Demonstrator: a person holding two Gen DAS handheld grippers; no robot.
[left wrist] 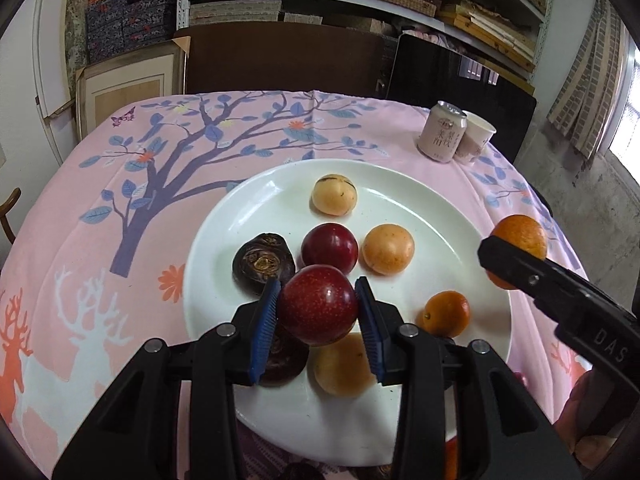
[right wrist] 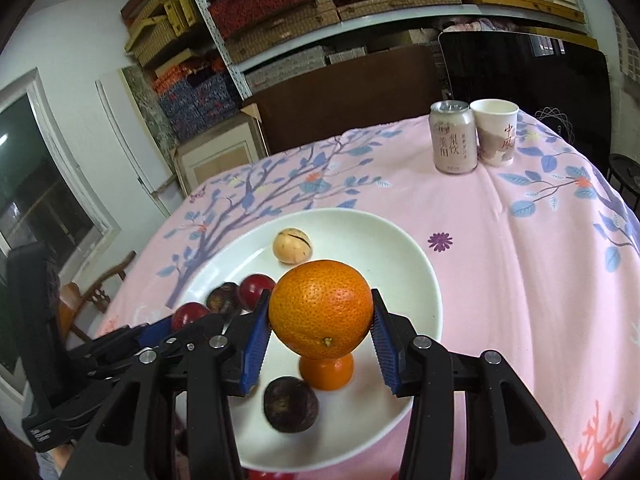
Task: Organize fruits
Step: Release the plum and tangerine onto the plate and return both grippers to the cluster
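Observation:
My left gripper [left wrist: 317, 308] is shut on a red plum [left wrist: 318, 305], held above the white plate [left wrist: 248, 216]. On the plate lie another red plum [left wrist: 329, 248], a tan fruit [left wrist: 334, 194], a yellow-orange fruit [left wrist: 388, 249], a small orange [left wrist: 446, 313], a pale fruit [left wrist: 344, 364] and two dark wrinkled fruits [left wrist: 263, 261]. My right gripper [right wrist: 320, 316] is shut on a large orange [right wrist: 321, 309], held over the plate [right wrist: 400, 248]. In the left wrist view that orange [left wrist: 522, 236] shows at the plate's right edge, in the right gripper's fingers [left wrist: 516, 266].
A pink drinks can [right wrist: 453, 137] and a paper cup [right wrist: 496, 131] stand at the far right of the pink tree-print tablecloth [right wrist: 500, 264]. A dark chair back [left wrist: 280, 62] and shelves of boxes rise behind the table. More fruit peeks out below the plate's near rim.

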